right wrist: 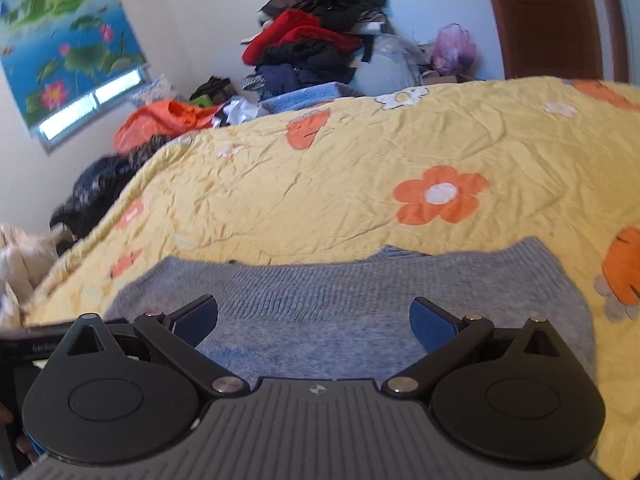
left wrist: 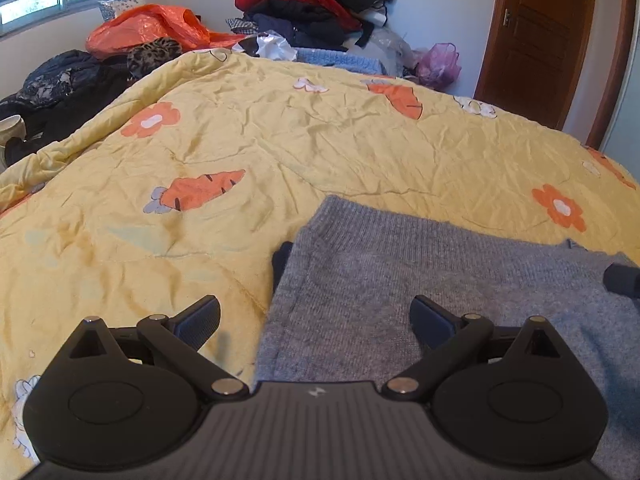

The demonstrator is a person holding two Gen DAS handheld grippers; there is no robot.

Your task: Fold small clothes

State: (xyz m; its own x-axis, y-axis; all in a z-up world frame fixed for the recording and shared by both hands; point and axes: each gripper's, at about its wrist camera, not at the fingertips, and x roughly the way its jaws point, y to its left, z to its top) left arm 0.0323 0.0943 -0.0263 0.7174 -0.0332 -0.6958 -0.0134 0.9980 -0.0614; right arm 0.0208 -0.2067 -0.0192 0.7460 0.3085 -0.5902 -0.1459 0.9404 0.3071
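A small grey knitted garment [left wrist: 420,272] lies flat on the yellow flowered quilt [left wrist: 280,148], with its ribbed hem toward the far side. My left gripper [left wrist: 316,322] is open and empty, hovering over the garment's left edge. A dark piece of fabric [left wrist: 281,258] peeks out at that edge. In the right wrist view the same grey garment [right wrist: 340,304] lies just ahead on the quilt [right wrist: 340,184]. My right gripper [right wrist: 314,322] is open and empty above it. One dark fingertip [left wrist: 622,280] of the right gripper shows at the right edge of the left wrist view.
A tall pile of red, black and navy clothes [left wrist: 316,4] stands at the far side. An orange plastic bag [left wrist: 152,28] and dark clothes [left wrist: 60,88] lie along the left edge of the bed. A brown door [left wrist: 536,36] is at the right.
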